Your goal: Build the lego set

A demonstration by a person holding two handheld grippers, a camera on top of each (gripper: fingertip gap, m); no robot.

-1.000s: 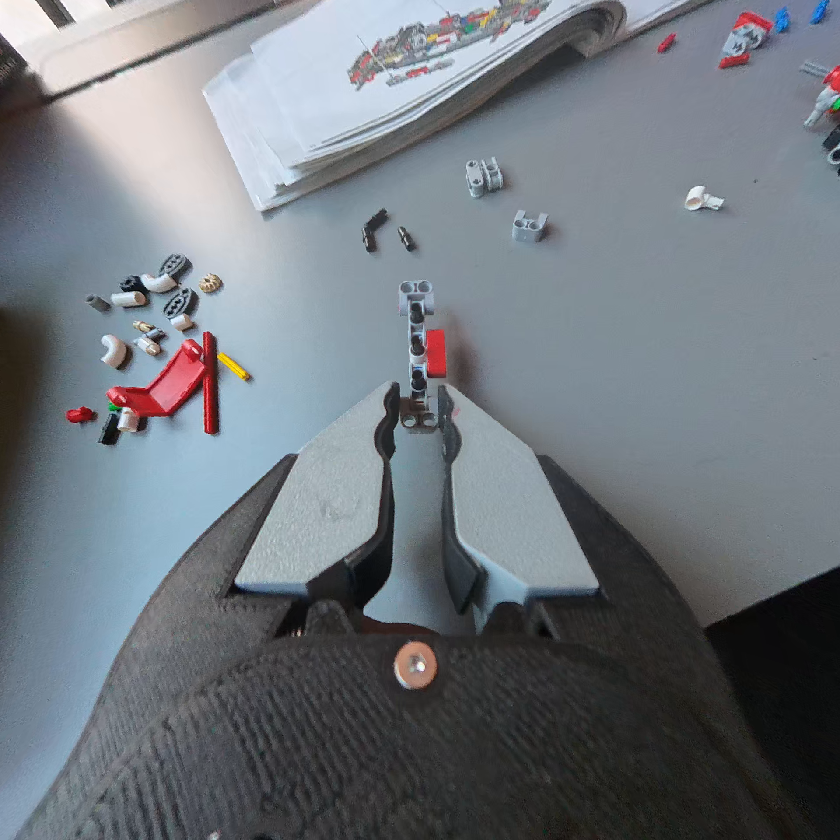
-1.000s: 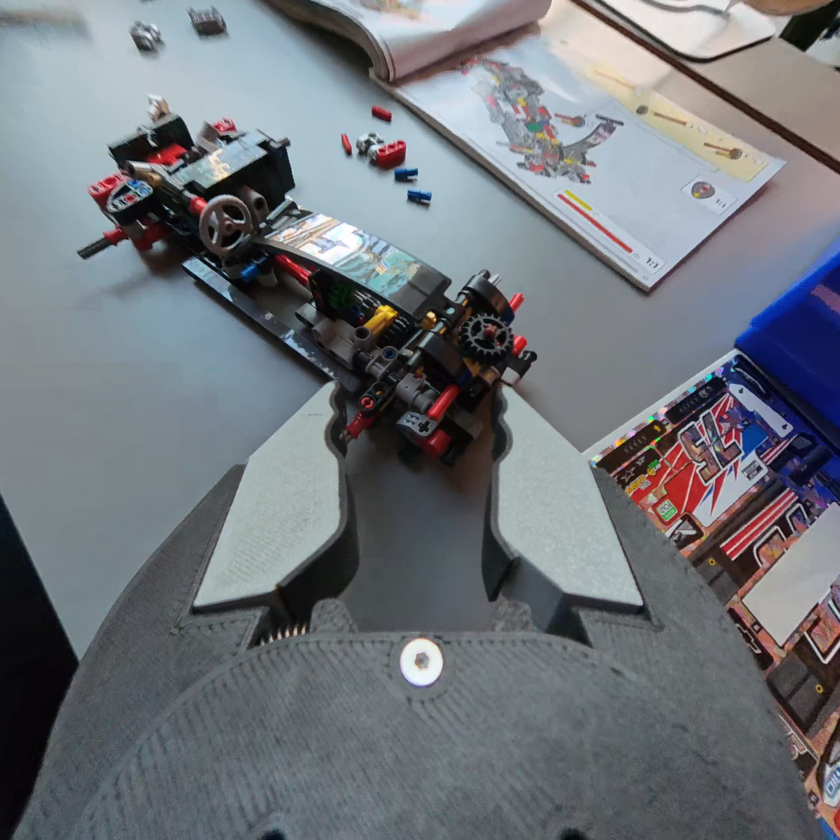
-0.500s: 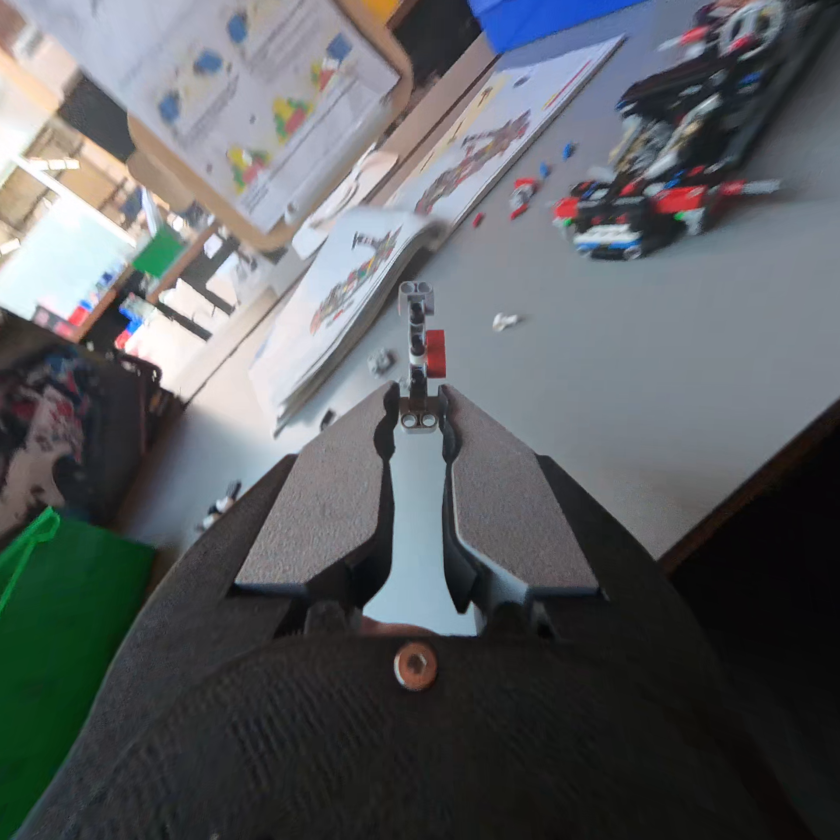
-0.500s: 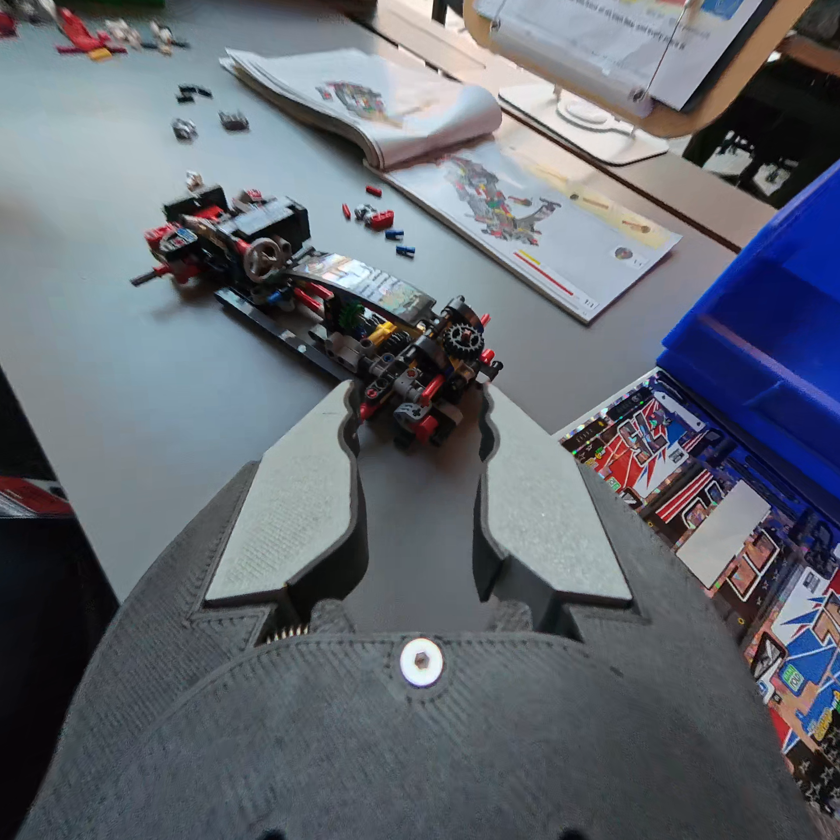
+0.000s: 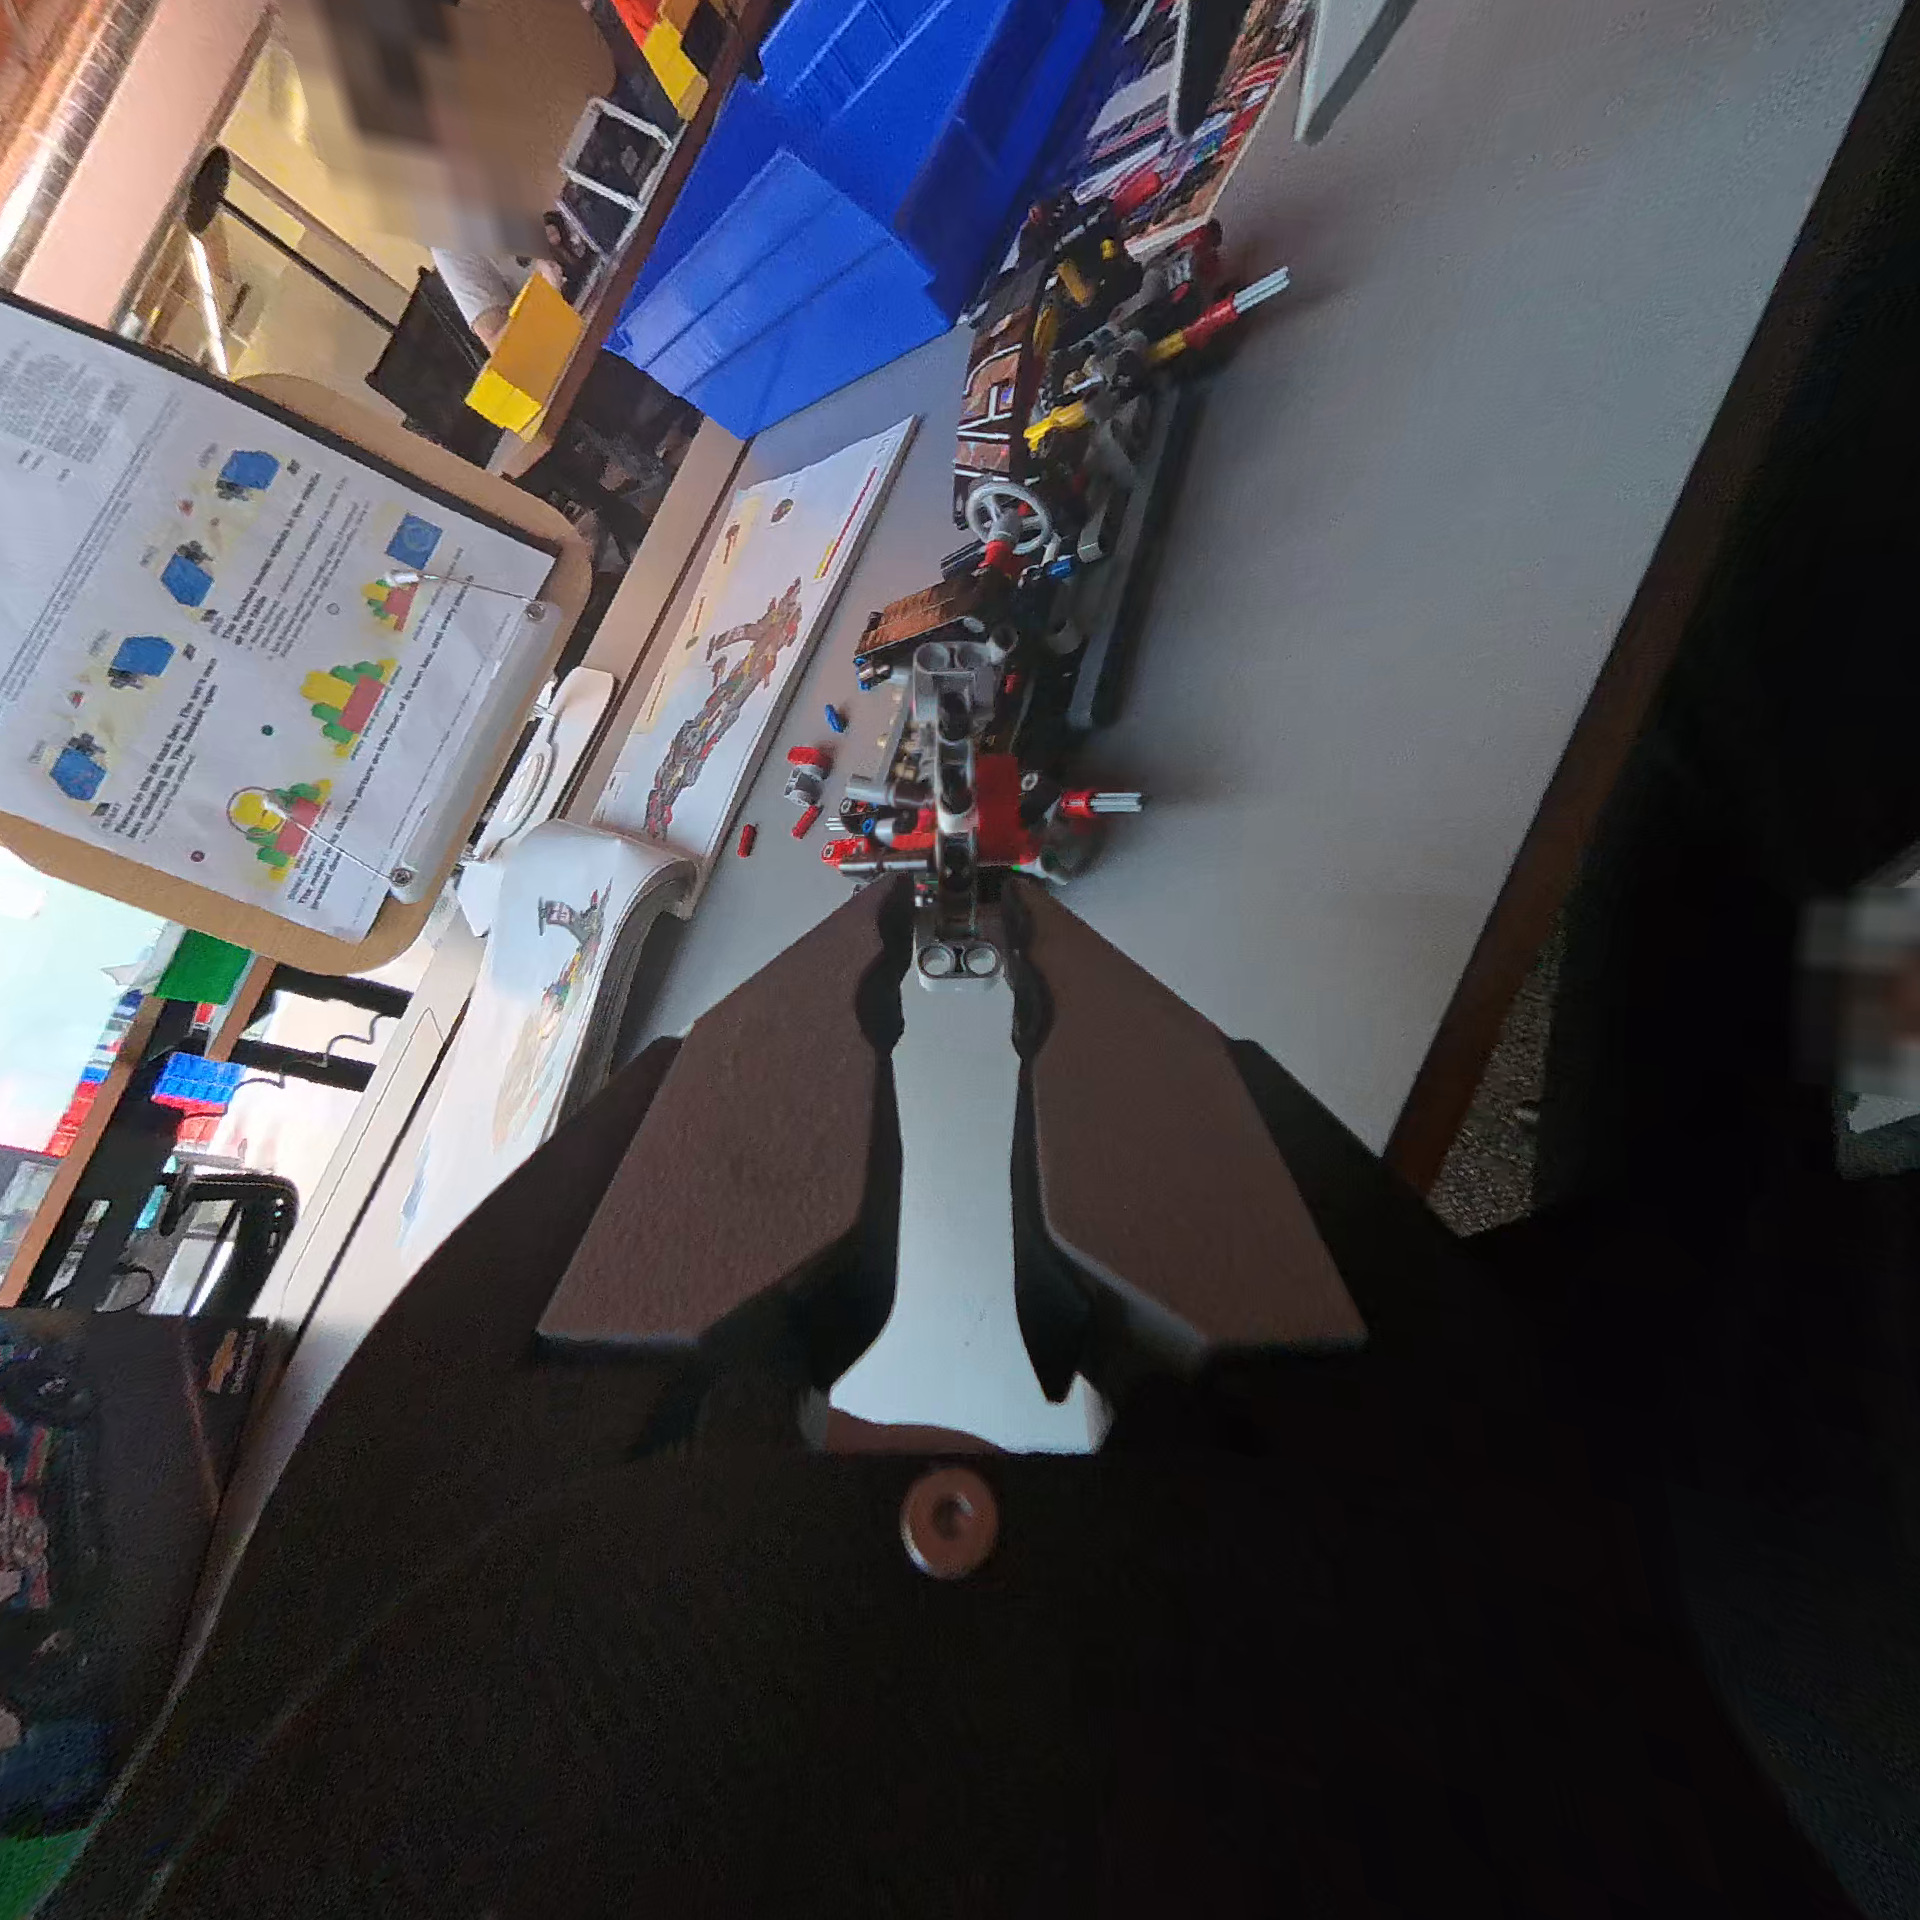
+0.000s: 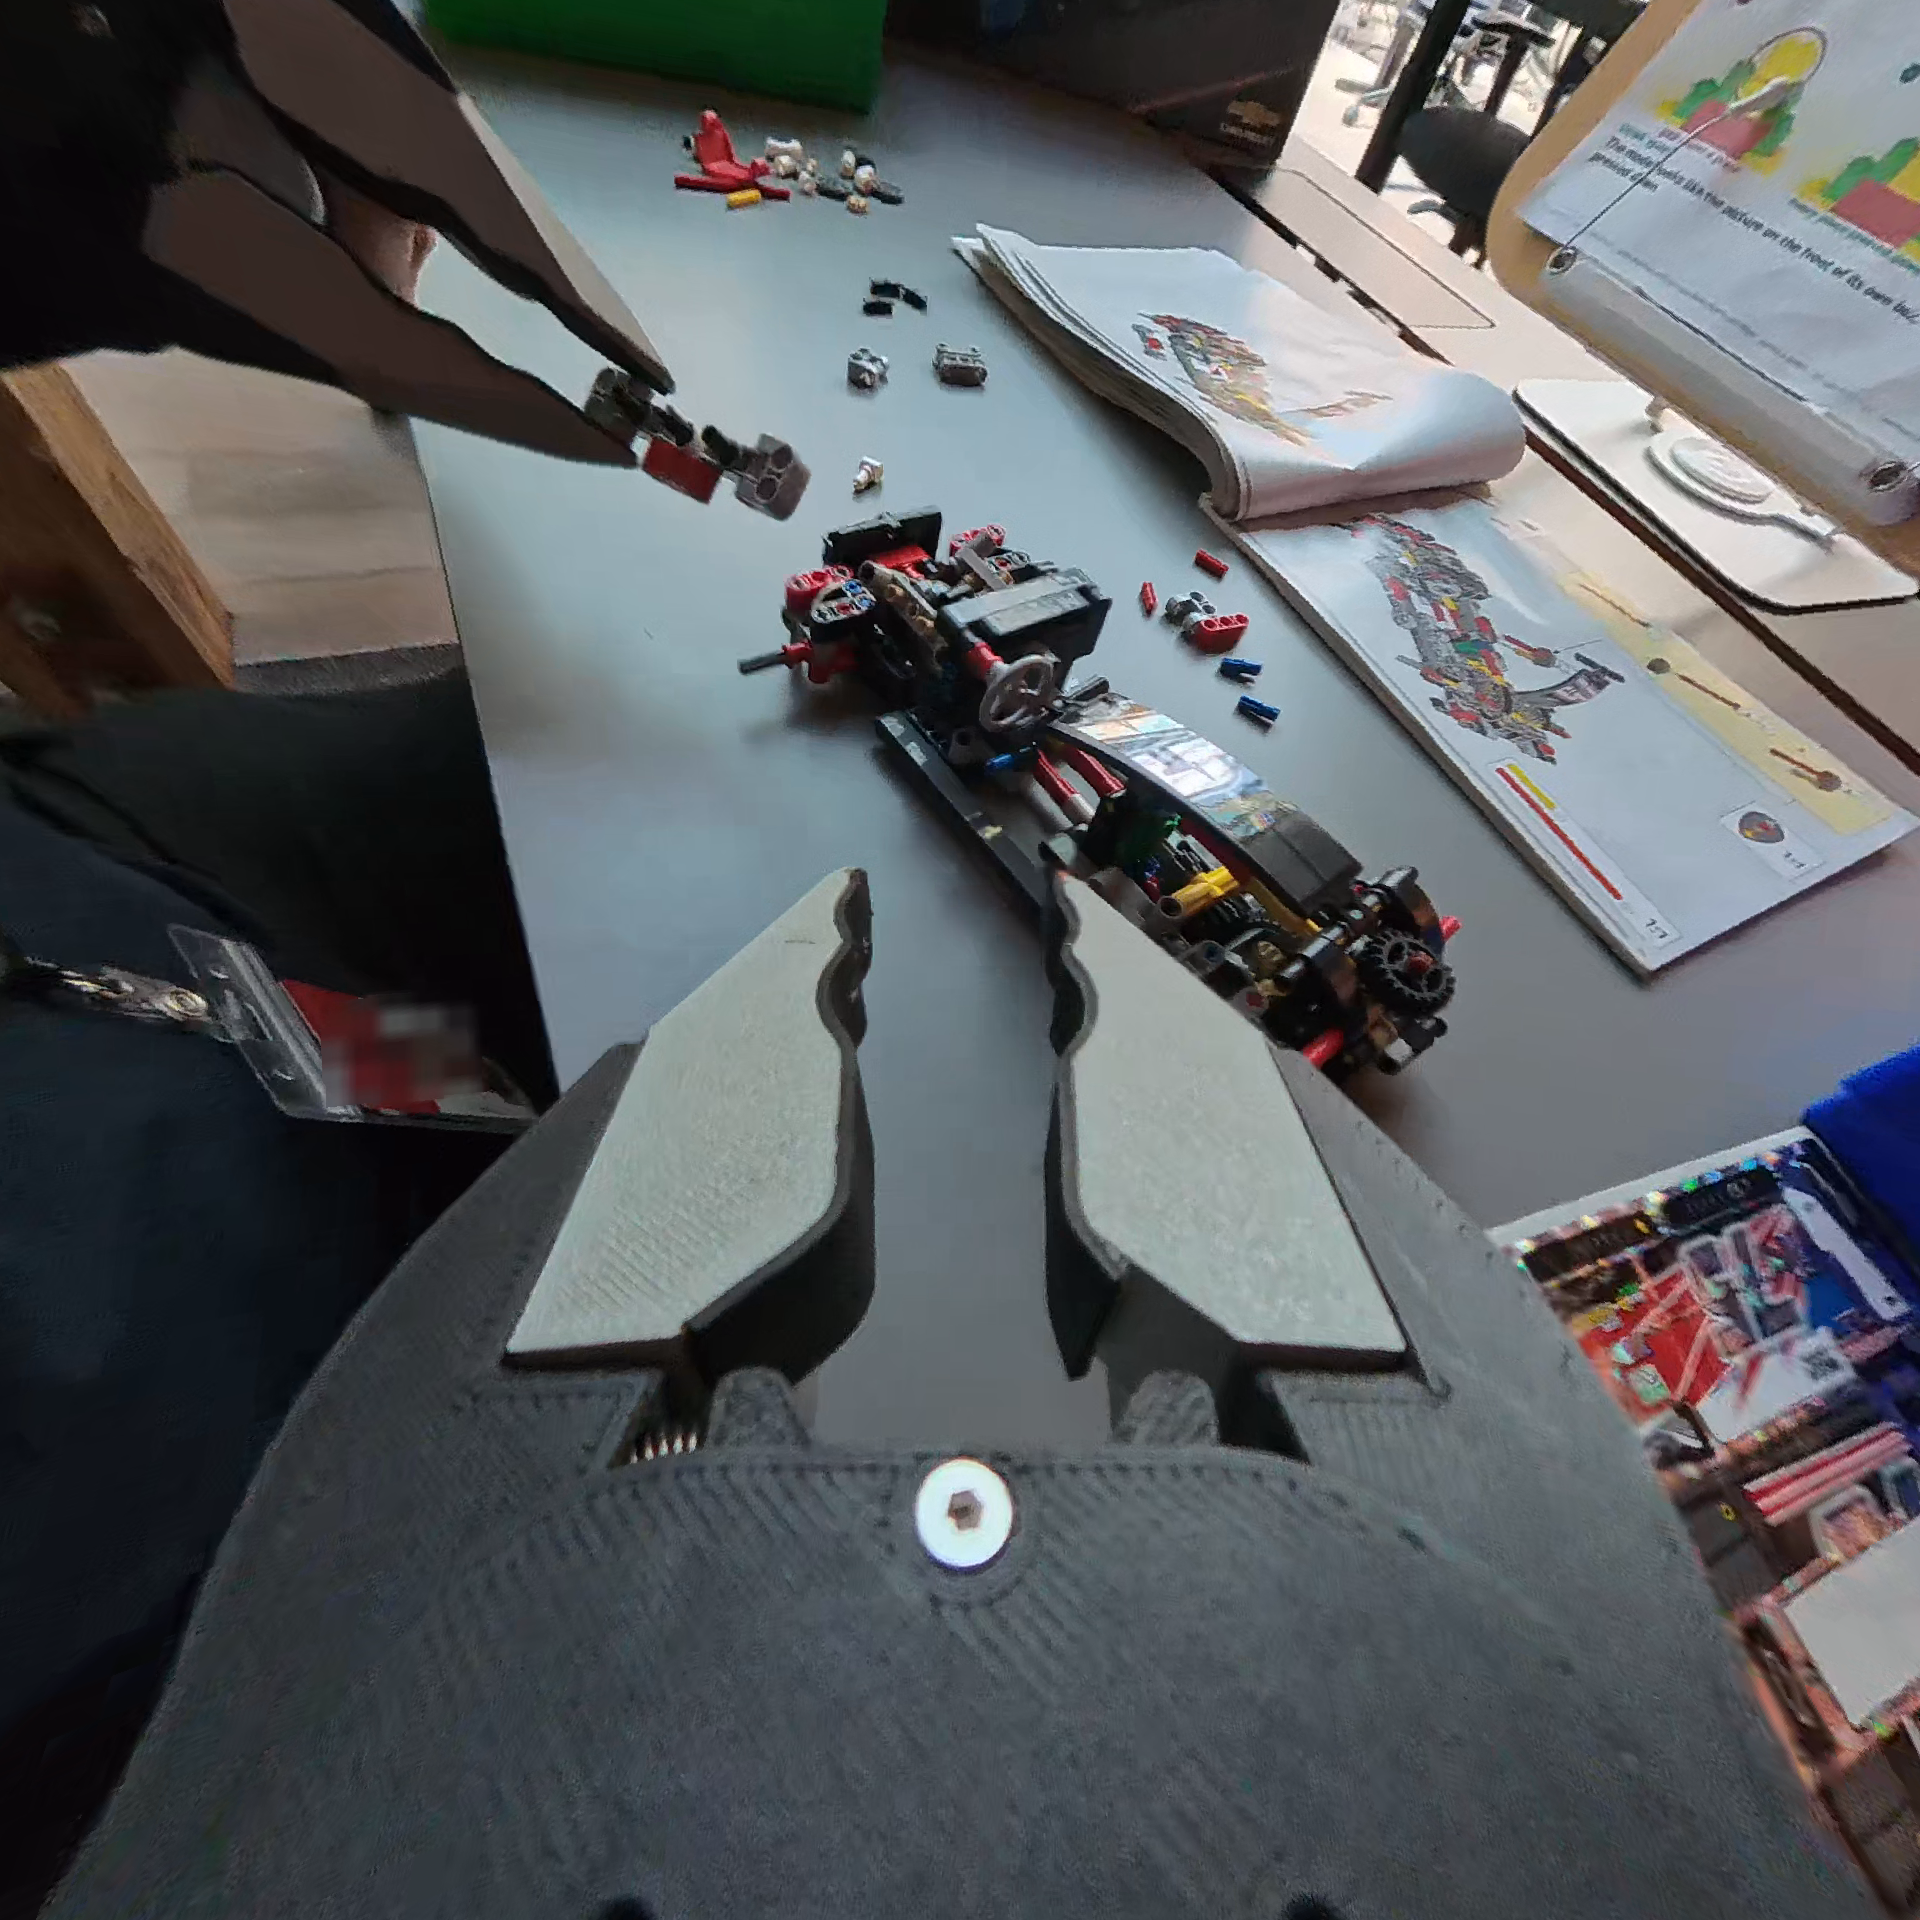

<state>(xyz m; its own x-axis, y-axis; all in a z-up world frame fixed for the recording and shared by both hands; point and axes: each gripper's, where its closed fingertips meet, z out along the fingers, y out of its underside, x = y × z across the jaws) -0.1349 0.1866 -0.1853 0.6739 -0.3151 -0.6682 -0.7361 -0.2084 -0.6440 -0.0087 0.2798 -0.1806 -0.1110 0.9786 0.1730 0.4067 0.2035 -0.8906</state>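
I see the grey table [image 6: 665, 727] carrying a long, partly built brick-model car chassis [image 6: 1091, 769], black with red, yellow and grey parts and a grey steering wheel, lying diagonally across its middle. Beyond it lie a thick open instruction booklet [image 6: 1247, 374] and a flat printed instruction sheet [image 6: 1558, 727]; a blue bin [image 5: 821, 239] stands past the far end of the chassis, and a colourful sticker sheet [image 6: 1714, 1351] sits at my right edge. A wooden board stand with a printed page [image 5: 260, 623] rises behind the booklet. The right gripper [image 6: 956, 935] hangs above the table with its jaws narrowly apart and nothing between them; its right fingertip overlaps the near side of the chassis in view, contact I cannot tell. The left gripper [image 6: 623, 410] is raised off the table, pads pressed on the grey end of a small sub-assembly [image 6: 717, 462], grey and black with a red block, which sticks out forward toward the front end of the chassis. Loose red and blue pins [image 6: 1226, 665] lie between chassis and sheet; a scatter of small parts [image 6: 779, 171] lies at the far end.
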